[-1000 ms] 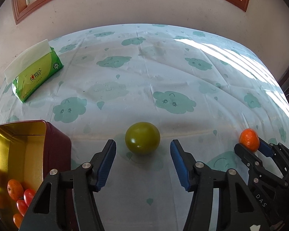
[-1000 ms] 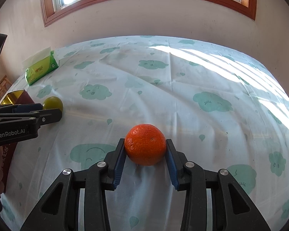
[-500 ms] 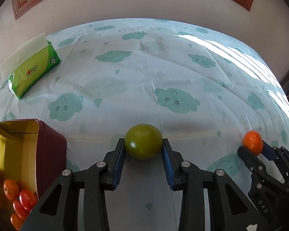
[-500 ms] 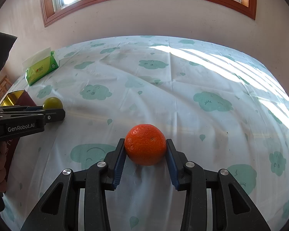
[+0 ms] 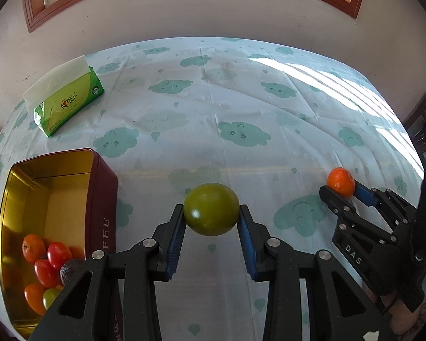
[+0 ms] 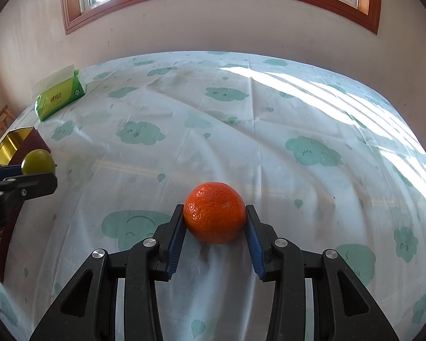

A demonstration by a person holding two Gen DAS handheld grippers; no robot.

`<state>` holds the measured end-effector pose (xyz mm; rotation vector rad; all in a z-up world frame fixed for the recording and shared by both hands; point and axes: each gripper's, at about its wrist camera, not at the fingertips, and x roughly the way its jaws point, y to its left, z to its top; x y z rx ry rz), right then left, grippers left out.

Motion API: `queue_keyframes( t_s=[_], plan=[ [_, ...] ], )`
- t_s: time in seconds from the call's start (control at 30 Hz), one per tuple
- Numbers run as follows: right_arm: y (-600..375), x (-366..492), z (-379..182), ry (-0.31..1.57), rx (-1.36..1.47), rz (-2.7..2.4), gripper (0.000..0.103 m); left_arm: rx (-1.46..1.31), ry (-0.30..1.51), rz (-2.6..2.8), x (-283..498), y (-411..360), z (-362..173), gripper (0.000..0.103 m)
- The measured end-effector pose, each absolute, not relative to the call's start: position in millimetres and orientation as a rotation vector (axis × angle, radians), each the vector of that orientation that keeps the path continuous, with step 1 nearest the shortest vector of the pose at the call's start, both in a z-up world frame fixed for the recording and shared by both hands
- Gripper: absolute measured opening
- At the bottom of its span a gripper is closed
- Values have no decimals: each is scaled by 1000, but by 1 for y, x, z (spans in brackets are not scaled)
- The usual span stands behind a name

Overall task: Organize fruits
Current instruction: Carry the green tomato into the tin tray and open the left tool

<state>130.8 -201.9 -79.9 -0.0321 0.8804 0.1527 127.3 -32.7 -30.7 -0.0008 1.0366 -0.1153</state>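
My left gripper (image 5: 211,226) is shut on a round green fruit (image 5: 211,209) and holds it just above the tablecloth, right of an open red tin (image 5: 99,187) with a gold inside. Several small red, orange and green fruits (image 5: 47,264) lie in the tin's near end. My right gripper (image 6: 214,226) is shut on an orange mandarin (image 6: 214,216) low over the cloth. In the left wrist view the right gripper (image 5: 342,196) and mandarin (image 5: 340,181) show at the right. In the right wrist view the green fruit (image 6: 37,161) and the tin (image 6: 15,139) show at the far left.
A green tissue pack (image 5: 66,105) lies at the table's far left, also in the right wrist view (image 6: 60,98). The table is covered with a white cloth with green clouds (image 5: 241,133). A wall with a wood-framed window stands behind the table.
My left gripper moved forward and shut on the green fruit, then lifted it slightly. My right gripper stayed shut on the mandarin, nearly still.
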Motion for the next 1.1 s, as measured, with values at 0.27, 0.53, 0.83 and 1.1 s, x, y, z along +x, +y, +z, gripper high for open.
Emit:
queue_keyframes(
  t_s=[0.27, 0.53, 0.83, 1.1],
  plan=[
    [-201, 131, -80, 881, -37, 151, 42, -10, 995, -101, 89, -17, -5, 33],
    [-201, 130, -80, 880, -37, 151, 42, -19, 963, -31, 57, 18, 8, 33],
    [-201, 130, -81, 880, -38, 151, 42, -102, 958, 78, 39, 80, 12, 33],
    [-201, 130, -81, 880, -38, 151, 42, -165, 1009, 137, 32, 119, -8, 33]
  ],
)
